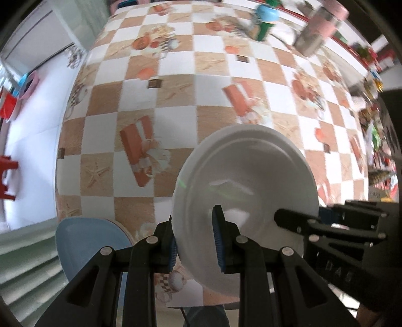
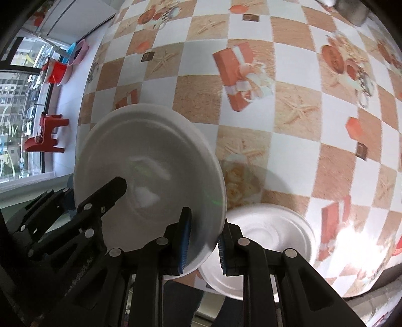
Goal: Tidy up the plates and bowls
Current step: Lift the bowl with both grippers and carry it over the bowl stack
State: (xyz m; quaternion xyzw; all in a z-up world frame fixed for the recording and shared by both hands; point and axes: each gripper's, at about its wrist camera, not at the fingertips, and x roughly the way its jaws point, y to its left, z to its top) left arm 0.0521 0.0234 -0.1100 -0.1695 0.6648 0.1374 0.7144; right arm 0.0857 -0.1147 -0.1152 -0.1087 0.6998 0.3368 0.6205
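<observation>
Checkered tablecloth (image 2: 296, 140), white floor (image 2: 72, 83), red stool (image 2: 47, 135) beside window (image 2: 15, 105).

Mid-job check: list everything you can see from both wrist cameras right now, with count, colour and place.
white plate: 1, white, held above the table, clamped at opposite rims by both grippers
second white plate: 1, white, on the table near its front edge, partly under the held one
blue plate: 1, pale blue, table's near left edge
tablecloth: 1, tan and white check with printed pictures, covers the table
steel flask: 1, silver with a pink part, far right of the table
blue-topped bottle: 1, green and blue, far side
red stool: 1, red, on the floor to the left
left hand-held gripper: 1, black with blue pads, shut on plate rim
right hand-held gripper: 1, black with blue pads, shut on the opposite rim
</observation>
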